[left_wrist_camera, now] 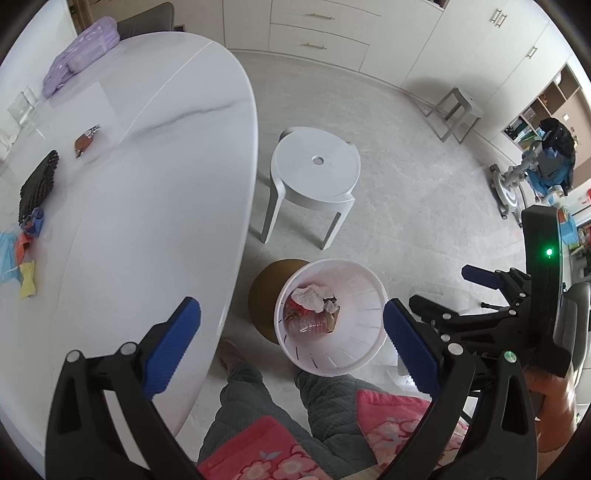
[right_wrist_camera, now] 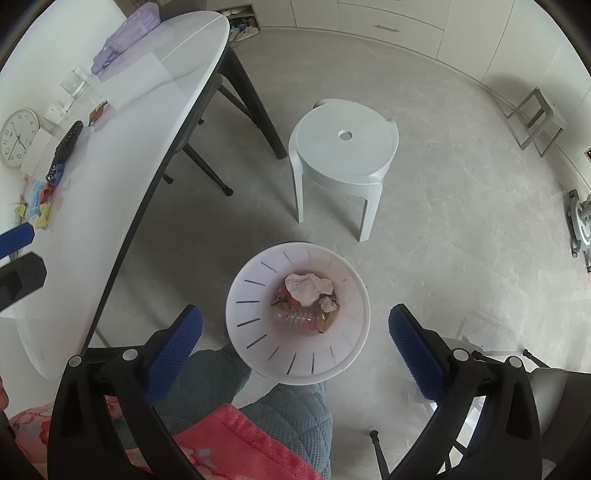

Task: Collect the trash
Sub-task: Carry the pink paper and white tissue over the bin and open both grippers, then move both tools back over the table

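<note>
A white slotted trash bin [left_wrist_camera: 364,317] [right_wrist_camera: 255,321] stands on the floor below both grippers. It holds crumpled tissue [left_wrist_camera: 312,295] [right_wrist_camera: 306,286], a clear plastic bottle [right_wrist_camera: 297,319] and wrappers. My left gripper [left_wrist_camera: 291,338] is open and empty above the bin. My right gripper [right_wrist_camera: 295,338] is open and empty over the bin; it also shows in the left wrist view [left_wrist_camera: 439,295]. On the white table [left_wrist_camera: 147,184] [right_wrist_camera: 92,221] lie a brown wrapper [left_wrist_camera: 85,139] [right_wrist_camera: 98,112], a black mat [left_wrist_camera: 38,184], and small colourful scraps [left_wrist_camera: 26,254] [right_wrist_camera: 42,199].
A white round stool [left_wrist_camera: 316,177] [right_wrist_camera: 343,155] stands beyond the bin. A purple pack [left_wrist_camera: 79,55], a glass [left_wrist_camera: 22,107] and a clock [right_wrist_camera: 18,136] are on the table. My legs [left_wrist_camera: 280,406] are beside the bin. White cabinets [left_wrist_camera: 369,29] line the far wall.
</note>
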Demonstrator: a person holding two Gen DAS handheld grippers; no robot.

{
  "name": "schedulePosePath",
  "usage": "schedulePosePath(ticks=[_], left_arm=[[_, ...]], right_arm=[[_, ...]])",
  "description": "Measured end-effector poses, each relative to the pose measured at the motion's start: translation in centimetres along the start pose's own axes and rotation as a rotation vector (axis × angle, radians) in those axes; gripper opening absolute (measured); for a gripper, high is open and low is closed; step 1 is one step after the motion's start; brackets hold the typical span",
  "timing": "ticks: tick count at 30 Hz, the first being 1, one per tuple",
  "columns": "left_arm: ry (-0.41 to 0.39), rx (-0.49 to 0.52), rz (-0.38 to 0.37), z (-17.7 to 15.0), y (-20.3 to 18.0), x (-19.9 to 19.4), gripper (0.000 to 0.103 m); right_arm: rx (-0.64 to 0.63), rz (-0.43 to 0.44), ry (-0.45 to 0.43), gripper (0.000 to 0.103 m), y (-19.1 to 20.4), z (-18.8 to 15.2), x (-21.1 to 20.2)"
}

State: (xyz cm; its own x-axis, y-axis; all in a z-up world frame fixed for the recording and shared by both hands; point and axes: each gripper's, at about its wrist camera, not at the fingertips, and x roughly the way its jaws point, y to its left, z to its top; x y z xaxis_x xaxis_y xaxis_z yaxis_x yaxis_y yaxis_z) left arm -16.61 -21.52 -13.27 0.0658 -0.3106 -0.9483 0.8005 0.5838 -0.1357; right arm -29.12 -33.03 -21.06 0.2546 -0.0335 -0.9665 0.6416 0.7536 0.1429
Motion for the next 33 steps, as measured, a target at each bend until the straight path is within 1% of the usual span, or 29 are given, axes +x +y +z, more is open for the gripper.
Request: schedulePosePath(ticks=[5, 9, 13, 19, 23, 25, 26, 28, 33], left_arm=[[-0.013, -0.038, 0.023, -0.1, 1.7, -0.6, 0.095], [-0.038, -0.108, 0.057, -0.5, 4.8, -1.5, 0.095], [-0.060, -0.194, 0.092, -1.0, 8.4, -2.3, 0.095], [-0.084, -0.341, 0.158, -2.6, 15.3, -3.5, 0.095], [-0.107, -0.428, 0.231, -4.3, 20.1, -4.3, 0.095], [-0.127, -0.449, 0.274, -5.0, 22.2, -4.6, 0.095], [-0.137, -0.453, 0.291, -5.3, 23.1, -4.6, 0.095], [-0.151, -0.452, 0.323, -5.7, 25.1, -4.3, 0.095], [-0.161, -0.470, 0.335, -6.3, 30.4, -2.4, 0.094]], right_arm=[[-0.020, 0.003, -0.004, 0.100, 1.2, 0.9, 0.2], [-0.056, 0.013, -0.012, 0.100, 2.9, 2.2, 0.3], [-0.082, 0.043, -0.027, 0.100, 5.3, 3.9, 0.3], [-0.184, 0.083, -0.028, 0.100, 11.3, 6.7, 0.8], [-0.255, 0.111, -0.028, 0.100, 15.5, 8.0, 1.2], [-0.290, 0.123, -0.028, 0.100, 17.8, 8.6, 1.5], [-0.315, 0.129, -0.029, 0.100, 19.4, 9.1, 1.6], [-0.340, 0.138, -0.033, 0.100, 21.4, 9.7, 1.8], [-0.388, 0.156, -0.045, 0.100, 26.4, 11.6, 2.3]])
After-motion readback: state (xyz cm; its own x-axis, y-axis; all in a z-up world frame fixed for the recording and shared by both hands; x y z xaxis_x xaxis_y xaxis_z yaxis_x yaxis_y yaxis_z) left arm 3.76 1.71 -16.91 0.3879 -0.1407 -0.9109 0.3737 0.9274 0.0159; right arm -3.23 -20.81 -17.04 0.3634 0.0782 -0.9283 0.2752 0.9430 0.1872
